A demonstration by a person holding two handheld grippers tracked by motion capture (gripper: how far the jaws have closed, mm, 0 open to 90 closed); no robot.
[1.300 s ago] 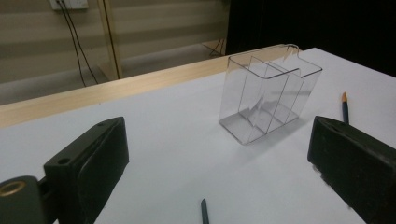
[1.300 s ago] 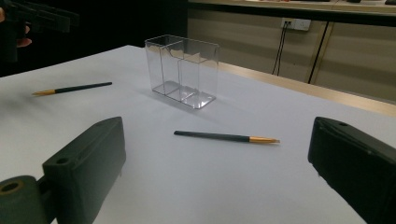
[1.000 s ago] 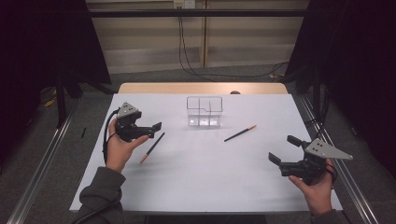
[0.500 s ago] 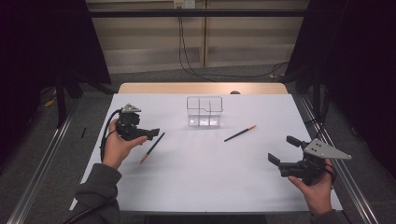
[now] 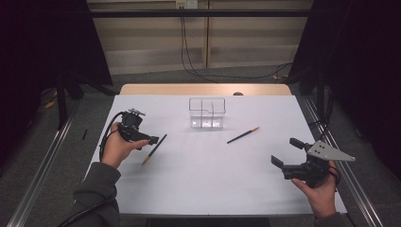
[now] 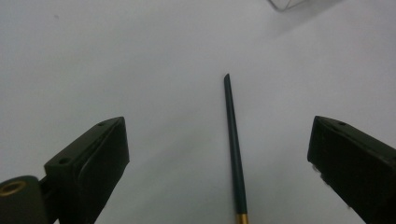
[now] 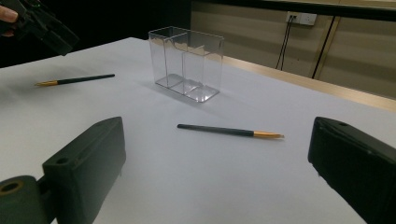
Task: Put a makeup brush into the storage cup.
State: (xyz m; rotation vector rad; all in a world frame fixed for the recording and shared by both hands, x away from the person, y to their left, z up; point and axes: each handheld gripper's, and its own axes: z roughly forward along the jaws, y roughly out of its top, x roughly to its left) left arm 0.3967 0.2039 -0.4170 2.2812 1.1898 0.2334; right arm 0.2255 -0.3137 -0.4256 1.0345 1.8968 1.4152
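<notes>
L hand-held gripper (image 6: 217, 154) over brush (image 6: 234, 154)

A clear divided box (image 5: 207, 112) is standing on the white table (image 5: 213, 189). Black cables (image 5: 189, 56) are hanging behind.

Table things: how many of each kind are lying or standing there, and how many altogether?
Dark pens with gold ends: 2, the left pen and the right pen
Clear boxes with compartments: 1, the clear box
Grippers held above the white table: 2, the left gripper and the right gripper
Total: 5
</notes>
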